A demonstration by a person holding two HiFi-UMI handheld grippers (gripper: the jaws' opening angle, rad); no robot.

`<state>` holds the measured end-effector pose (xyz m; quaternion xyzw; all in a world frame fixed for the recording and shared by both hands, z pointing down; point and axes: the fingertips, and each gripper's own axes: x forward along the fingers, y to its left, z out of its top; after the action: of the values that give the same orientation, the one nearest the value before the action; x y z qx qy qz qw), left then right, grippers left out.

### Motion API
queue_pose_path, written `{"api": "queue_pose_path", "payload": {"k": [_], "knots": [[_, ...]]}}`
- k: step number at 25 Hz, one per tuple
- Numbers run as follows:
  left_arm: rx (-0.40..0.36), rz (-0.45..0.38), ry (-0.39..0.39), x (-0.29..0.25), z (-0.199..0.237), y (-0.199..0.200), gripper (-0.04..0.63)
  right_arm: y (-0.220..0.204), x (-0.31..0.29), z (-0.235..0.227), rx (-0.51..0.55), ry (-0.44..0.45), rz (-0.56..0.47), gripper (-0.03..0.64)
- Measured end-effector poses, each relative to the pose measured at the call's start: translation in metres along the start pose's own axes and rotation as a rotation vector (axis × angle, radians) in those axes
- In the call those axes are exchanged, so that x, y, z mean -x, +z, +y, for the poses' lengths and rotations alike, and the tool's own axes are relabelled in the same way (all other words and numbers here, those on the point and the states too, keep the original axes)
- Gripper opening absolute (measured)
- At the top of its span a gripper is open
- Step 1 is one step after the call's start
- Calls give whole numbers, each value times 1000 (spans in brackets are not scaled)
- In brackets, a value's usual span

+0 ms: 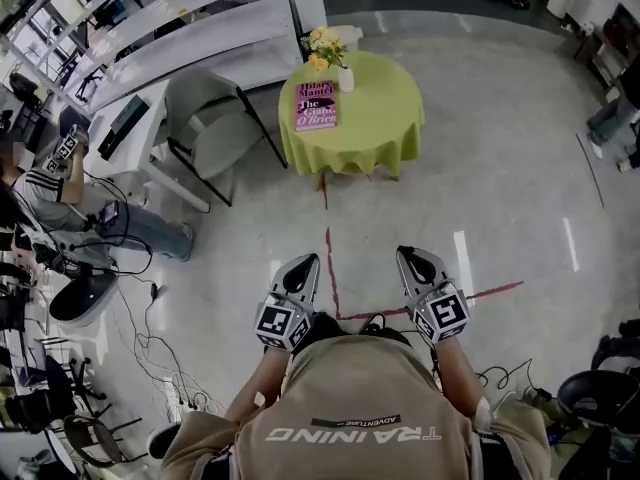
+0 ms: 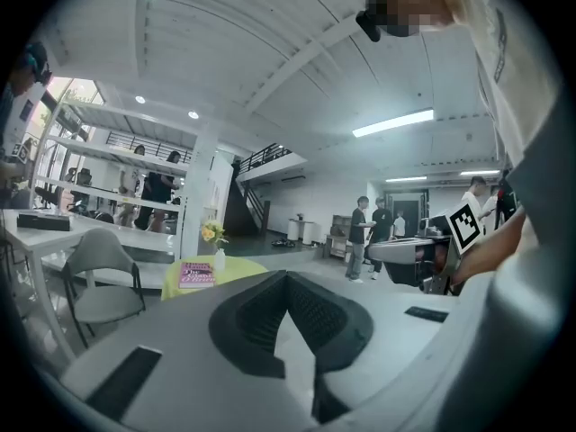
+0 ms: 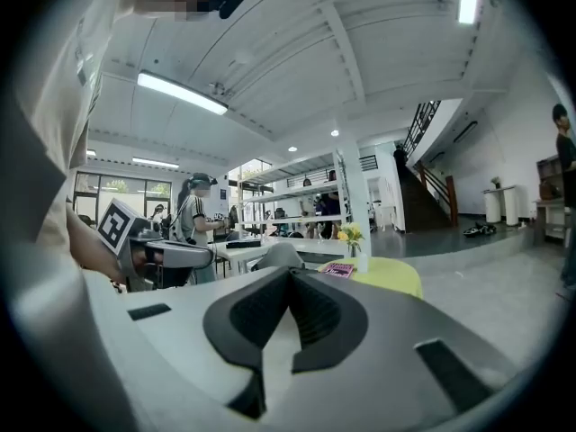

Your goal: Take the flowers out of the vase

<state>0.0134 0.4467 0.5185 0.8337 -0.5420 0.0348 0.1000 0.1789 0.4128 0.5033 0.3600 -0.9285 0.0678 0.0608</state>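
Flowers (image 1: pixel 322 43) stand in the vase (image 1: pixel 346 78) (on 1 green table (image 1: pixel 385 118)).

The pink book (image 1: pixel 316 105) lying on the green-clothed table (image 1: pixel 385 118) carries print that seems to read "Hilary Mantel" and "The Giant O'Brien", though it is small. The person's shirt (image 1: pixel 350 388) shows "TRAINING" in large white letters, under a small dark label (image 1: pixel 355 421) reading "ADVENTURE".

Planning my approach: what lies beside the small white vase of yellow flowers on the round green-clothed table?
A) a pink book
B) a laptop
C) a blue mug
A: a pink book lies flat on the green-clothed table beside the white vase of yellow flowers.
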Motion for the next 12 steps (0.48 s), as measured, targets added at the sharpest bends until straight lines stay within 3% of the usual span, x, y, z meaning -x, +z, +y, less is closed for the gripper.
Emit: {"api": "queue_pose_path", "payload": {"k": [6,12], "knots": [[17,38,-2,-18,6,-15,11,-18,-16,-5,-18,33,29,2],[16,19,-38,-59,45,-5,11,-20,-60,-24,-24,10,55,2]]}}
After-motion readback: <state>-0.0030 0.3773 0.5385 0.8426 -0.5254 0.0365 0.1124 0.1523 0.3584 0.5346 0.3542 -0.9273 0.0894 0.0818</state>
